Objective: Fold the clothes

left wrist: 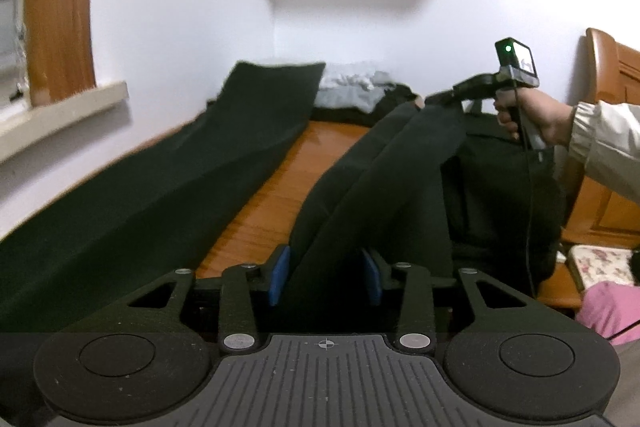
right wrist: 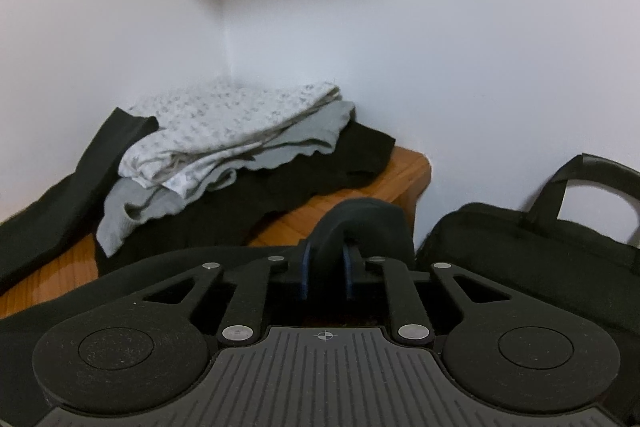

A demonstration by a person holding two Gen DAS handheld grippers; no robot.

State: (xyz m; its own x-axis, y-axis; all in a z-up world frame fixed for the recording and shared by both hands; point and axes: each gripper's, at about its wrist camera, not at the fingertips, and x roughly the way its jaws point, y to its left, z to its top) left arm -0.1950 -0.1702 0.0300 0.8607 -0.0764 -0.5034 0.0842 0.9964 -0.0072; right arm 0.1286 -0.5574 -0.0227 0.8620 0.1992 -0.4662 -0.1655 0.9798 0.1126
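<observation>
A window sill (left wrist: 60, 111) sits at the far left, and beside it a dark garment (left wrist: 168, 171) lies stretched along the left edge of the wooden tabletop (left wrist: 280, 187), one end propped against the wall. At the far corner of the tabletop rests a stack of folded clothes (right wrist: 224, 139): a patterned white piece on top, a grey one under it, a black one at the bottom. Right of the bare strip of wood, dark trousers (left wrist: 384, 171) hang in the air above the tabletop, stretched between the two tools. The left tongs (left wrist: 326, 275) pinch one end of them between blue pads. The right tongs (right wrist: 326, 271), held in a person's hand (left wrist: 528, 115), are pressed onto the other end, which bunches up over the tips. Beyond the tabletop's right edge stands a black bag (right wrist: 540, 259) with a loop handle; I cannot tell what is inside.
</observation>
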